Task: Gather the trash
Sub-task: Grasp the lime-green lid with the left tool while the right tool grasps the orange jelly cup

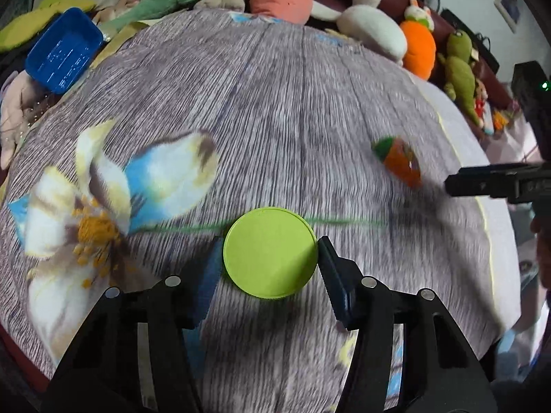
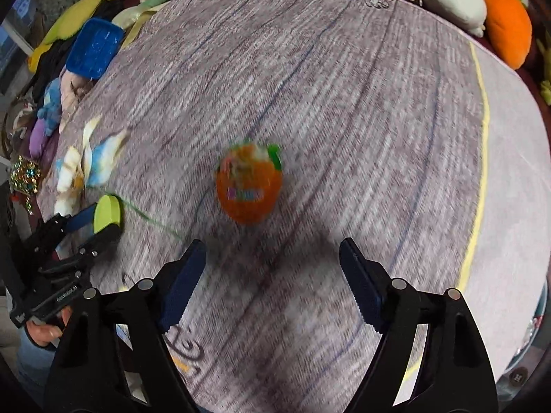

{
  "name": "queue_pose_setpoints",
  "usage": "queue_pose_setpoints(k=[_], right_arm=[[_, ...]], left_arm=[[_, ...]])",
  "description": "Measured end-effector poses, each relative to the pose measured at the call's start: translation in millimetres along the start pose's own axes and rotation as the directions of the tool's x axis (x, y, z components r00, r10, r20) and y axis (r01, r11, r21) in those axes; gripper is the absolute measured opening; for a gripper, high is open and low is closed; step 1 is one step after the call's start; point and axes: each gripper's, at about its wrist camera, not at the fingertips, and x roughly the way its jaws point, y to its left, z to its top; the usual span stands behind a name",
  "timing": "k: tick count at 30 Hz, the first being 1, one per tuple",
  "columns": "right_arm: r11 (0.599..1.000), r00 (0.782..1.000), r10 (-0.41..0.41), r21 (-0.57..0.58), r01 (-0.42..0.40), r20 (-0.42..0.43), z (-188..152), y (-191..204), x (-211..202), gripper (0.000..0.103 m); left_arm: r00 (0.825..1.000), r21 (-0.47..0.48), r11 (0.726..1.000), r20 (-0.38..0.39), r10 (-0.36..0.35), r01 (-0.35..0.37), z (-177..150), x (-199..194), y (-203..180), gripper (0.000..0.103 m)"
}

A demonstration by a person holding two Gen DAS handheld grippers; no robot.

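- One green lid on the cloth, pinched by the left gripper.
- One orange wrapper right of the lid; the right gripper is spread, empty.
- One blue tray beyond the lid.

Both grippers, left gripper and right gripper, are black plastic frames with silver round screws and blue ridged fingers; white lettering marks the left's body.

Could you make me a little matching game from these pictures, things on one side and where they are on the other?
Things:
1. green lid
2. orange packet
3. blue tray
4. orange carrot plush

Places:
A. far left edge of the cloth
B. between the left claw's fingers
C. ahead of the open right claw
D. among soft toys, far right

Pairs: 1-B, 2-C, 3-A, 4-D
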Motion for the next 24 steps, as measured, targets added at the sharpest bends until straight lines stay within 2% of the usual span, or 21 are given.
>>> queue_pose_setpoints(k=[3, 12, 14, 18, 24], right_arm=[[1.000, 1.000, 0.024, 0.010, -0.024, -0.003, 12.8, 0.9, 8.4, 0.064], [0.998, 0.998, 0.064, 0.002, -0.063, -0.025, 40.1, 9.2, 41.5, 0.063], [0.998, 0.997, 0.060, -0.007, -0.061, -0.042, 38.9, 9.6, 47.6, 0.047], [0.997, 0.997, 0.072, -0.009, -0.072, -0.014, 31.9, 3.2, 35.6, 0.047], [0.995, 0.996, 0.076, 0.061, -0.078, 0.035, 15.5, -33.2, 11.4, 0.047]], left_arm=[[1.000, 0.000, 1.000, -0.001, -0.014, 0.014, 10.4, 7.1, -4.4, 0.056], [0.999, -0.001, 0.999, -0.022, -0.032, 0.032, 23.1, 20.4, -13.8, 0.056], [0.999, 0.006, 0.999, -0.026, -0.035, 0.035, 25.3, 23.3, -19.1, 0.056], [0.999, 0.022, 0.999, -0.030, -0.045, 0.046, 29.9, 27.0, -32.6, 0.056], [0.996, 0.079, 0.993, -0.032, -0.081, 0.083, 37.0, 30.7, -71.5, 0.056]])
